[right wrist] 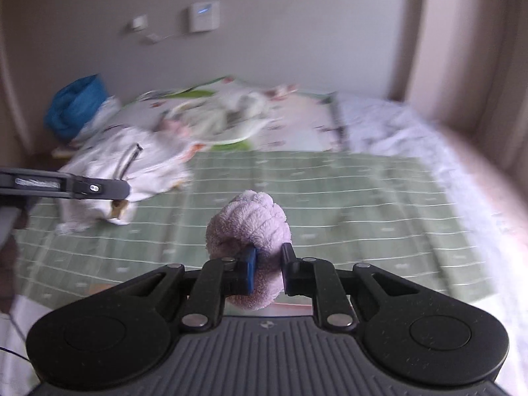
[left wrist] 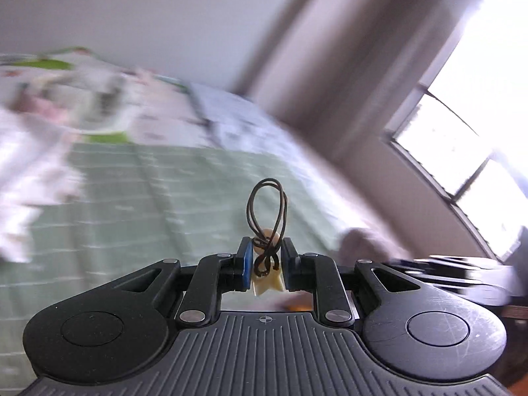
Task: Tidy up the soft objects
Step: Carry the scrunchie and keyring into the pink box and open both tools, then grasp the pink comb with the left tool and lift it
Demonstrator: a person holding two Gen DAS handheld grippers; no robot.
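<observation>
My left gripper [left wrist: 266,247] is shut on a small cream charm [left wrist: 269,280] tied with a dark cord loop [left wrist: 267,204] that stands up above the fingers. In the right wrist view the left gripper [right wrist: 122,194] comes in from the left, above the bed, with the charm [right wrist: 118,210] hanging under its tip. My right gripper [right wrist: 268,254] is shut on a fluffy lilac rolled cloth [right wrist: 247,221] that bulges out ahead of the blue pads [right wrist: 251,272]. Both grippers are held in the air over the green checked mat [right wrist: 330,198].
A crumpled white cloth [right wrist: 132,165] lies on the mat's left side. Behind it are a blue bundle [right wrist: 76,105] and a floral quilt [right wrist: 231,115]. Pale bedding [right wrist: 396,125] runs along the right. A bright window [left wrist: 462,132] is on the right wall.
</observation>
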